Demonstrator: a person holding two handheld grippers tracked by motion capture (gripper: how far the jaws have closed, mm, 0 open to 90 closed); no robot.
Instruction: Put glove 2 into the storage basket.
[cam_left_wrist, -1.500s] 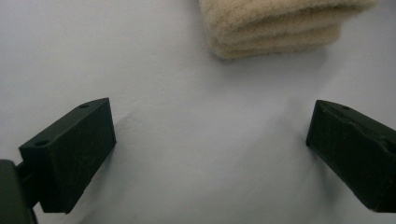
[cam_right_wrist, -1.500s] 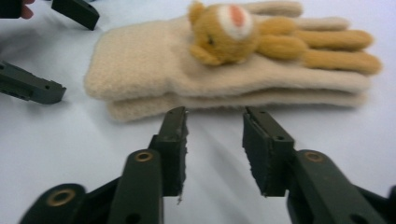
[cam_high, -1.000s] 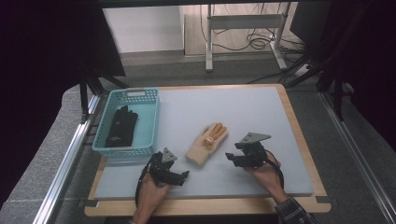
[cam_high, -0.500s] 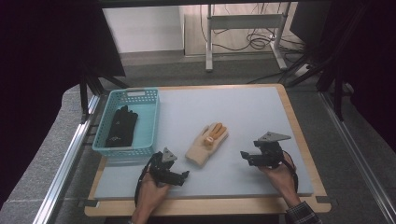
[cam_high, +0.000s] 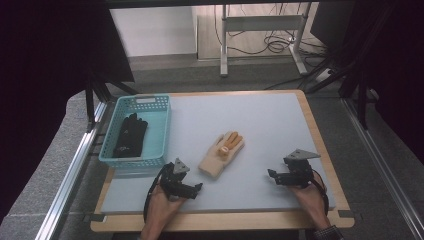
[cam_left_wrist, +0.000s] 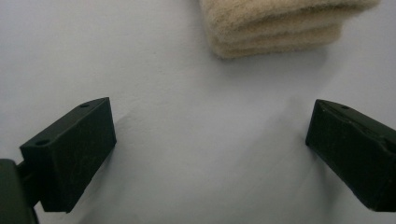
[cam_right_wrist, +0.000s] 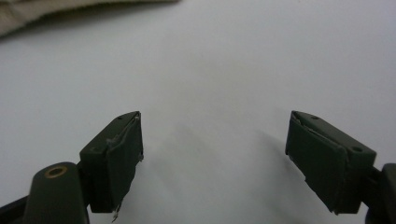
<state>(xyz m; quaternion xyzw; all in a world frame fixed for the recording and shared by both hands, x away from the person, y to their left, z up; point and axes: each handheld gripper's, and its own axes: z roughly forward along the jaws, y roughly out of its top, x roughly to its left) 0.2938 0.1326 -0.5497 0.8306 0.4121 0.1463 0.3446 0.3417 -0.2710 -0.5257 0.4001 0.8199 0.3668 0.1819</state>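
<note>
A cream glove (cam_high: 222, 154) with orange fingertips lies flat in the middle of the grey mat. My left gripper (cam_high: 196, 188) rests near the front edge, just left of the glove's cuff. Seen from the left gripper view, that cuff (cam_left_wrist: 275, 23) lies ahead of my left gripper (cam_left_wrist: 210, 149), whose jaws stand wide apart over bare mat. My right gripper (cam_high: 271, 175) sits at the front right, well clear of the glove. Its jaws have just been opening, with nothing between them. In the right gripper view my right gripper (cam_right_wrist: 215, 154) is open, and a strip of the glove (cam_right_wrist: 42, 11) crosses the top left corner.
A teal plastic basket (cam_high: 140, 102) stands at the left of the mat with a black glove (cam_high: 131, 134) inside. The mat (cam_high: 260, 125) lies on a wooden-edged table (cam_high: 325, 150). Desk legs and cables are on the floor beyond.
My right gripper has moved to the right, away from the cream glove, and its jaws have spread wider. The left gripper and both gloves have not moved.
</note>
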